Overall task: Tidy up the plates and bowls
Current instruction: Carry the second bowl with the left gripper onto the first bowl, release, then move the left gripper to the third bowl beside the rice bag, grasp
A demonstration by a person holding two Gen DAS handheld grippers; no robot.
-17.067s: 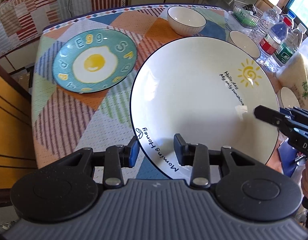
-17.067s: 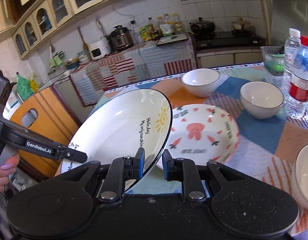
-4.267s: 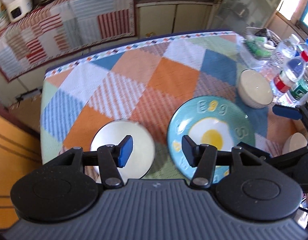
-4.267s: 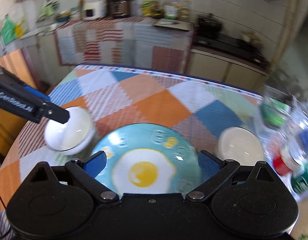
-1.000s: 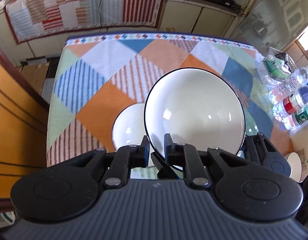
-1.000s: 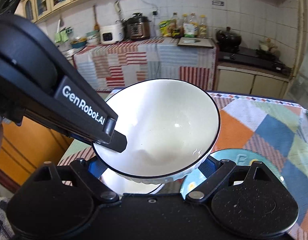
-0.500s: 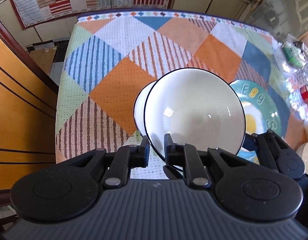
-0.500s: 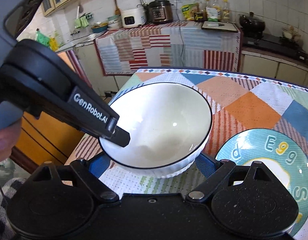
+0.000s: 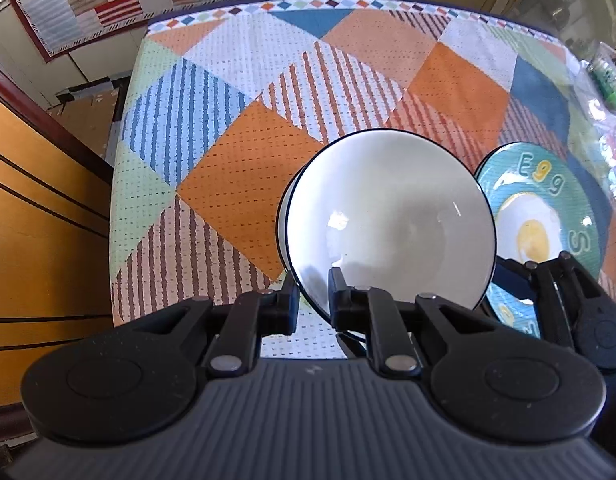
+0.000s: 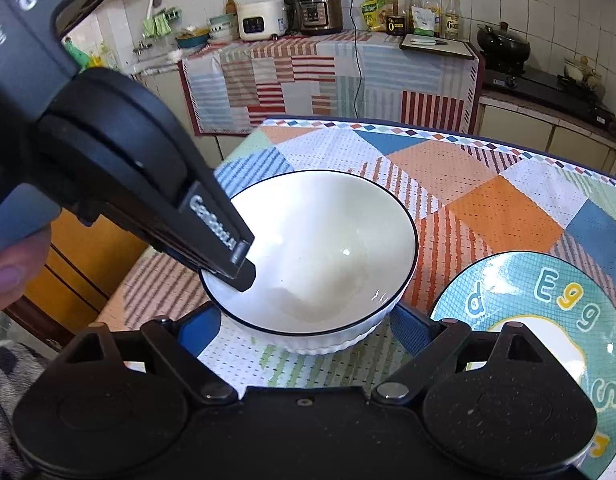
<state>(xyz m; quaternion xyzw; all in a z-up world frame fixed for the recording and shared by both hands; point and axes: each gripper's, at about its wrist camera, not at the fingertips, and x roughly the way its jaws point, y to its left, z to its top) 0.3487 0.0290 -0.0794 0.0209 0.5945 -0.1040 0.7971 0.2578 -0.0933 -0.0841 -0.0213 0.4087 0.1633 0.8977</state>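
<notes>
The white bowl (image 9: 388, 220) with the dark rim sits nested over a second white bowl (image 9: 281, 220), whose edge peeks out at nine o'clock, likely so the bowls stack as one pile on the patchwork tablecloth (image 9: 235, 192). The left gripper (image 9: 312, 300) pinches the upper bowl's near rim, one jaw inside, one outside, pointing steeply down. The right gripper (image 10: 305, 330) stands spread wide, its blue pads flanking the bowl's base; contact is unclear. The egg plate (image 10: 548, 320) lies at three o'clock, just beside.
</notes>
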